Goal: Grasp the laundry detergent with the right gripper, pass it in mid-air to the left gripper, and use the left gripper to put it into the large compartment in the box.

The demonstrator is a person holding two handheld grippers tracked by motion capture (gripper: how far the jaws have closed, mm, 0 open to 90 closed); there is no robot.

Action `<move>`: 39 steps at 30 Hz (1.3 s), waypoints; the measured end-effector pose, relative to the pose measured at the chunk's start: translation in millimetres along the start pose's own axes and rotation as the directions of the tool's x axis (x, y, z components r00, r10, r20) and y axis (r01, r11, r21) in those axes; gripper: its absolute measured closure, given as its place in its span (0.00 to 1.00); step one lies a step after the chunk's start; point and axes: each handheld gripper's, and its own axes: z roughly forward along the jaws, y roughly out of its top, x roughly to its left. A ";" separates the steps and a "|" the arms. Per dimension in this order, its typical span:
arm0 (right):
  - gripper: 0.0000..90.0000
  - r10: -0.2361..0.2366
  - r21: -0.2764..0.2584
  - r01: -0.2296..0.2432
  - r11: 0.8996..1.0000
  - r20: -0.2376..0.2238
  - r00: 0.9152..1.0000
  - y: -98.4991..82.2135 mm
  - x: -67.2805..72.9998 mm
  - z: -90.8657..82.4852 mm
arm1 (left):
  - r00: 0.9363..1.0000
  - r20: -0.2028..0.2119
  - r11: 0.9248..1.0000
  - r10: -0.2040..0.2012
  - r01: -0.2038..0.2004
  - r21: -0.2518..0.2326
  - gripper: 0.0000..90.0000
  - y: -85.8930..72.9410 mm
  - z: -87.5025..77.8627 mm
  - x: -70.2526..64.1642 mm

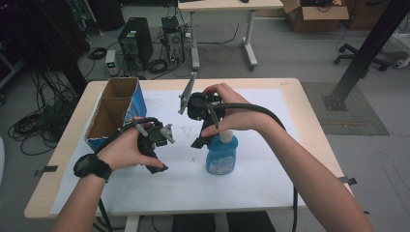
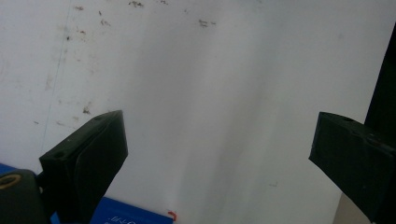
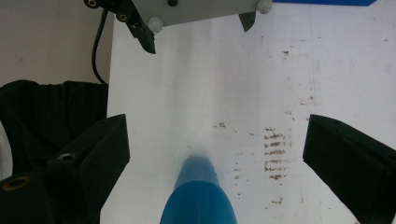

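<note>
Seen from above: a light wooden table (image 1: 309, 121) covered by a white sheet (image 1: 261, 169), flecked with small dark marks. Near the middle, slightly right, a blue plastic bottle (image 1: 222, 154) standing upright, white cap on top, label facing the camera. At the far left edge, an open cardboard box (image 1: 113, 113) with blue outer sides, split into two compartments.

Left gripper (image 1: 157, 162) held low over the sheet, left of the bottle and apart from it. In the left gripper view, jaws spread wide with nothing but white sheet between them; a blue edge at the bottom of that view.

Right gripper (image 1: 203, 140) held just above and behind the bottle, grey plate angled up. In the right gripper view, jaws spread wide, the blue bottle (image 3: 198, 193) rising between them from below, touching neither jaw. Left gripper's grey plate (image 3: 205, 9) at the top of that view.
</note>
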 end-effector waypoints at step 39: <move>0.05 0.107 -0.501 -0.084 0.861 0.018 0.994 -116.9 -12.2 -79.0 | 0.999 -0.006 0.999 -0.041 0.041 -0.026 0.05 7.4 -4.1 0.8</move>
